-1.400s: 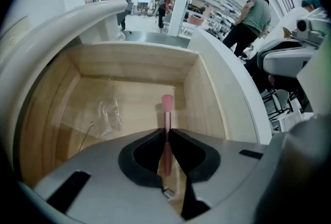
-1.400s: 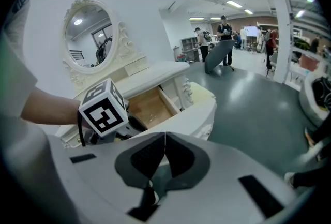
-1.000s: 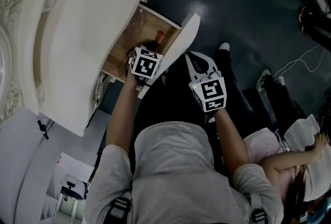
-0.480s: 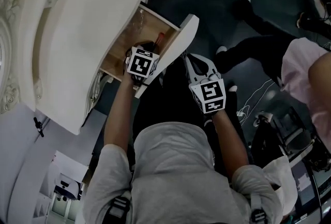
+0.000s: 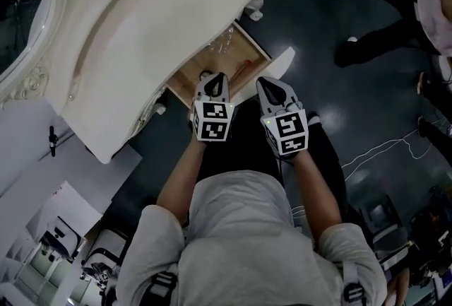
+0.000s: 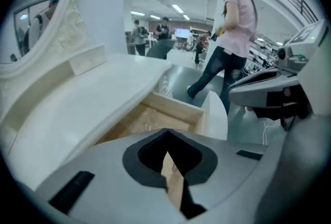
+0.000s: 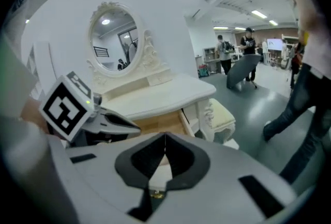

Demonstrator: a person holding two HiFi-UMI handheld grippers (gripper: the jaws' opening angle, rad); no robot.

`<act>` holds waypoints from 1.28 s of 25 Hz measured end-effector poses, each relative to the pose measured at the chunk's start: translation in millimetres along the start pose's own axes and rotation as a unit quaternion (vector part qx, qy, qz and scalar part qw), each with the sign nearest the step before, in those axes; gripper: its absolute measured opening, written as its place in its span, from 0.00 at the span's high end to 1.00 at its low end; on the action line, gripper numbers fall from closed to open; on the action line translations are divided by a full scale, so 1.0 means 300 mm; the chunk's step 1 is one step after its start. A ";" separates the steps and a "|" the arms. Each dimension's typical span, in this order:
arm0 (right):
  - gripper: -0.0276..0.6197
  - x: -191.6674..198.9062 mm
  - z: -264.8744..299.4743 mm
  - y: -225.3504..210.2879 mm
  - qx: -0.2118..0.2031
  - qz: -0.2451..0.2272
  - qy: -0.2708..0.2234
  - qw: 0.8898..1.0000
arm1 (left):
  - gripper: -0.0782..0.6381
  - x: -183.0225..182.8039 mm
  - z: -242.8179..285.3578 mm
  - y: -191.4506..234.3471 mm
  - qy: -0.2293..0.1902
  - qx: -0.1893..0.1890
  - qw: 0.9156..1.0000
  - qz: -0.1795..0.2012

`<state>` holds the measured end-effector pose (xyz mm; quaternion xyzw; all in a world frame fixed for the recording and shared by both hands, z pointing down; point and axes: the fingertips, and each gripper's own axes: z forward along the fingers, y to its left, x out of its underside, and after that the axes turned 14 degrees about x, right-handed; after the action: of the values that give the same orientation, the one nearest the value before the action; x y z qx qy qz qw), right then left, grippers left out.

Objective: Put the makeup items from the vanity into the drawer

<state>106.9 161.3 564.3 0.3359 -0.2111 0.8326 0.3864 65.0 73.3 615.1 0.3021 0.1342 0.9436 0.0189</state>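
Note:
The white vanity (image 5: 141, 36) has its wooden drawer (image 5: 212, 66) pulled open, the white drawer front (image 5: 284, 63) towards me. Inside lie a red stick-like item (image 5: 241, 69), a clear crinkled item (image 5: 223, 43) and a dark round thing (image 5: 205, 75). My left gripper (image 5: 217, 80) hangs above the drawer's near edge; its jaws have just been closing and now stand shut with nothing between them. The right gripper (image 5: 272, 88) is beside it, shut and empty. In the left gripper view the drawer (image 6: 173, 113) lies beyond the shut left gripper (image 6: 166, 140). The right gripper (image 7: 165, 141) faces the vanity top (image 7: 165, 94).
An oval mirror (image 7: 115, 36) stands on the vanity. A cushioned stool (image 7: 226, 116) sits right of the drawer. A person in a pink top (image 6: 235, 31) walks past nearby, with more people far behind. A white cable (image 5: 385, 149) lies on the dark floor.
The left gripper has risen out of the drawer and now sits level with the right gripper, which also lifted a little. The person in pink has walked further off.

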 end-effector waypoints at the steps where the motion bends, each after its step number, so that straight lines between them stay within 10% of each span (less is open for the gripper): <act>1: 0.93 -0.039 -0.003 0.022 -0.005 -0.004 -0.013 1.000 | 0.88 -0.010 -0.053 -0.002 -0.017 -0.015 1.000 -0.008; 15: 0.93 -0.279 -0.239 0.357 0.010 -0.032 -0.155 0.987 | 0.88 -0.094 -0.625 -0.044 -0.250 -0.123 0.960 -0.039; 26: 0.94 -0.403 -0.579 0.659 0.018 -0.048 -0.239 0.970 | 0.88 -0.073 -1.069 -0.133 -0.367 -0.120 0.922 -0.028; 32: 0.94 -0.423 -0.692 0.781 0.027 -0.069 -0.270 0.960 | 0.88 -0.022 -1.175 -0.166 -0.382 -0.099 0.919 -0.016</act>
<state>-99.0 80.9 308.8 0.5724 -0.2614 0.6878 0.3619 -134.5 35.2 322.9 0.6342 0.0273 0.7642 0.1141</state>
